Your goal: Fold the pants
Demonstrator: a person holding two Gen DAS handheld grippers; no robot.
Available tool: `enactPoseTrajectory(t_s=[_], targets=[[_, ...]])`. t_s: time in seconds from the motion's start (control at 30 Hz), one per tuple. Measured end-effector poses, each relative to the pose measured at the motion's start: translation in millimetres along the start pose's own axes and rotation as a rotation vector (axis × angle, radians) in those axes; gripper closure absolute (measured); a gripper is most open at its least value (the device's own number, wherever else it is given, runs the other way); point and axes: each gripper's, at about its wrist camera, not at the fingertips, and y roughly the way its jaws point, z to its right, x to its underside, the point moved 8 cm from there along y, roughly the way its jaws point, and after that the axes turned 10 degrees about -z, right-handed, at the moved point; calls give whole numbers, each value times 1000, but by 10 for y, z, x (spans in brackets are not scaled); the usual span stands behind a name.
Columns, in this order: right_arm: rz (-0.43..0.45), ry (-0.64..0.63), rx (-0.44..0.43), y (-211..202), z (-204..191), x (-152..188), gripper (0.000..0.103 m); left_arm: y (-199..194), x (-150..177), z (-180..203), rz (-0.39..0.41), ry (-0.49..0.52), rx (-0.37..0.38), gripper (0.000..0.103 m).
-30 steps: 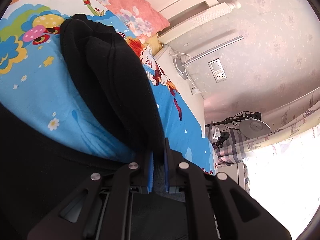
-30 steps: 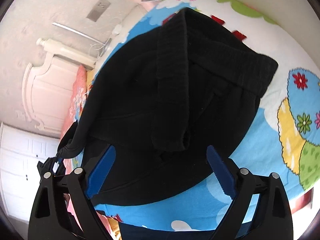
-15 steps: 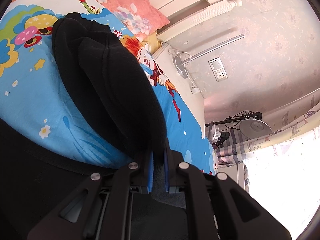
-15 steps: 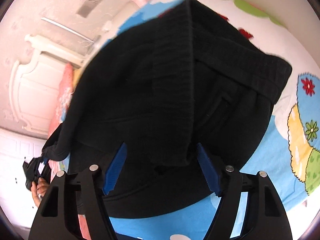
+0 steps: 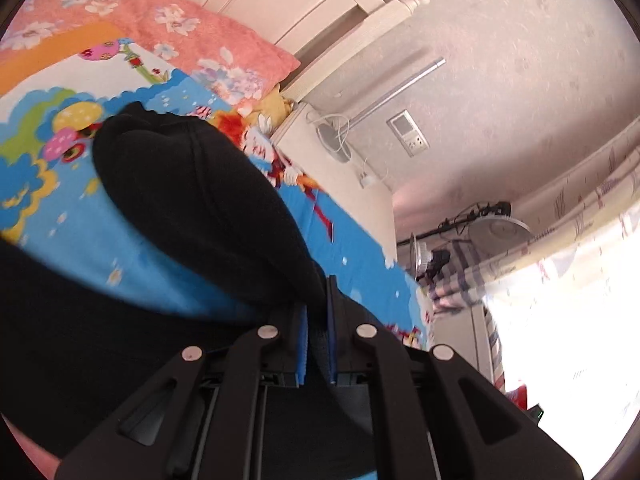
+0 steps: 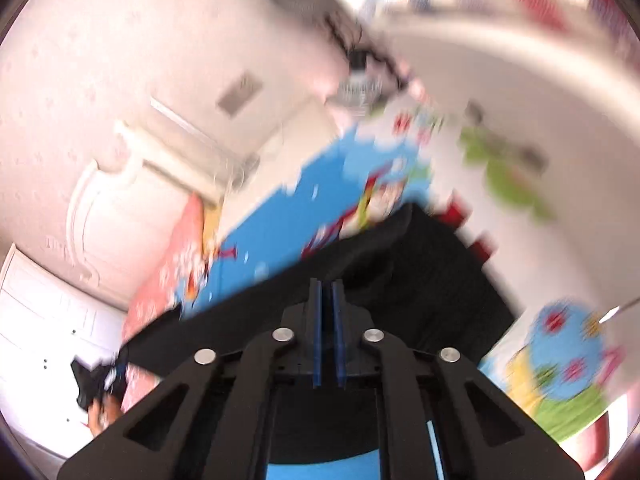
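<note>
The black pants point(image 5: 192, 200) lie on a bed with a bright cartoon sheet point(image 5: 80, 224). In the left wrist view my left gripper point(image 5: 318, 300) is shut on a fold of the black fabric, which bulges up and away from the fingers. In the blurred right wrist view my right gripper point(image 6: 327, 296) is shut on an edge of the pants point(image 6: 432, 280), and the cloth stretches taut to the left from the blue pads. The far part of the pants is hidden behind the raised fold.
A pink floral pillow point(image 5: 168, 28) lies at the head of the bed against a white headboard point(image 5: 352, 28). A white bedside unit point(image 5: 340, 168) with cables stands beside the bed. A fan point(image 5: 496, 232) and curtains are by the bright window.
My right gripper was open over the pants; it has closed on the fabric and swung up, blurring its view. My left gripper stays shut on the pants and has lifted slightly.
</note>
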Motion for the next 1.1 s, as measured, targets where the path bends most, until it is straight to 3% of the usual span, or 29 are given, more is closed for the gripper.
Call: enactPoseTrajectory(t_s=[0.13, 0.23, 0.3, 0.37, 0.4, 0.43, 0.47, 0.5, 0.53, 0.67, 0.73, 0.77, 0.8, 0.83, 0.9, 1.0, 1.03, 1.07, 1.1], targets=[[-92, -12, 120, 234, 329, 120, 94, 72, 794, -448, -84, -90, -48, 96], [-190, 6, 99, 483, 548, 404, 94, 284, 1262, -907, -134, -182, -65, 95], [-201, 27, 98, 535, 618, 485, 93, 344, 1375, -1111, -130, -209, -77, 95], [-197, 58, 100, 512, 680, 562, 93, 349, 1419, -1172, -118, -214, -72, 89], [-189, 79, 104, 488, 722, 586, 88, 334, 1420, -1185, -109, -218, -69, 76], [-183, 97, 99, 486, 718, 610, 73, 307, 1414, -1184, -95, -213, -70, 65], [-186, 118, 78, 461, 725, 672, 59, 272, 1400, -1170, -75, -201, -71, 64], [-186, 134, 45, 447, 716, 729, 18, 258, 1385, -1160, -68, -189, -72, 64], [-158, 145, 22, 426, 715, 766, 4, 251, 1362, -1161, -64, -179, -70, 64], [-177, 154, 58, 447, 759, 905, 7, 218, 1329, -1142, -48, -176, -52, 62], [-207, 178, 96, 556, 840, 980, 17, 201, 1319, -1144, -38, -172, -48, 62], [-217, 187, 98, 600, 861, 1003, 18, 190, 1308, -1150, -35, -175, -48, 61], [-224, 192, 100, 652, 884, 1031, 28, 166, 1299, -1185, -27, -187, -48, 61], [-235, 195, 122, 712, 915, 1064, 52, 135, 1279, -1222, -19, -197, -46, 61], [-244, 206, 114, 763, 930, 1081, 61, 37, 1224, -1284, 6, -211, -50, 61], [-240, 207, 112, 749, 928, 1065, 56, -93, 1123, -1340, 45, -209, -72, 51], [-233, 216, 104, 740, 939, 1058, 30, -126, 1071, -1355, 58, -209, -84, 49], [-206, 224, 99, 724, 954, 1030, 19, -163, 998, -1393, 70, -205, -110, 49], [-197, 224, 101, 722, 963, 1018, 17, -178, 925, -1402, 76, -194, -141, 49]])
